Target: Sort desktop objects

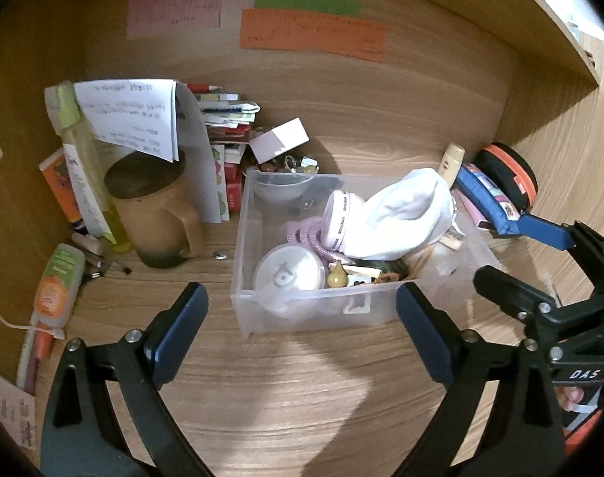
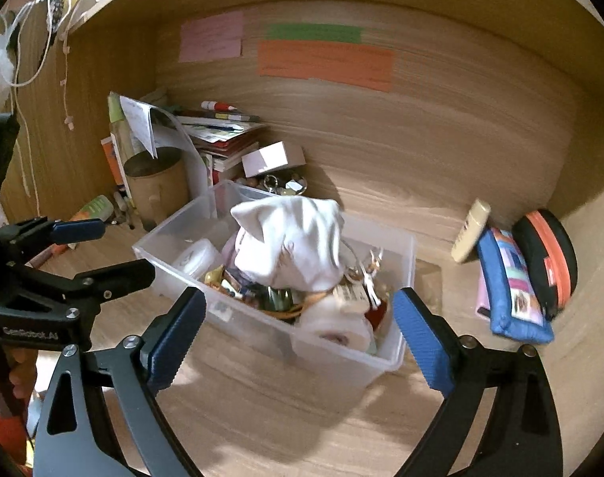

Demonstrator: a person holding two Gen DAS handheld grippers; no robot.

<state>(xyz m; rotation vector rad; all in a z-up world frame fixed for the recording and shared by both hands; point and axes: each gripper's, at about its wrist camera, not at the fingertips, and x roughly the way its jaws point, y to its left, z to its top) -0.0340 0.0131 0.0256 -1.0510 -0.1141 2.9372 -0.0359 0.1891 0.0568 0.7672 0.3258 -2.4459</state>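
A clear plastic bin [image 1: 238, 238] [image 2: 175, 230] stands on the wooden desk, full of small items. A white sock [image 1: 401, 214] [image 2: 298, 238] lies on top of them, beside a round white container [image 1: 288, 270] [image 2: 196, 258]. My left gripper [image 1: 302, 306] [image 2: 117, 248] hangs open just in front of the bin's near wall, with nothing between its fingers. My right gripper [image 2: 300, 306] [image 1: 514, 252] is open too, at the bin's near right corner and holding nothing. Neither gripper touches the bin.
Right of the bin lie a blue pouch [image 1: 484, 198] [image 2: 512, 290], a black-and-orange round case [image 1: 512, 175] and a beige tube [image 1: 452, 161]. On the left stand a brown mug [image 1: 155, 214], a yellow-green bottle [image 1: 83, 147], stacked books and papers [image 1: 222, 119] and a small white box [image 1: 278, 139].
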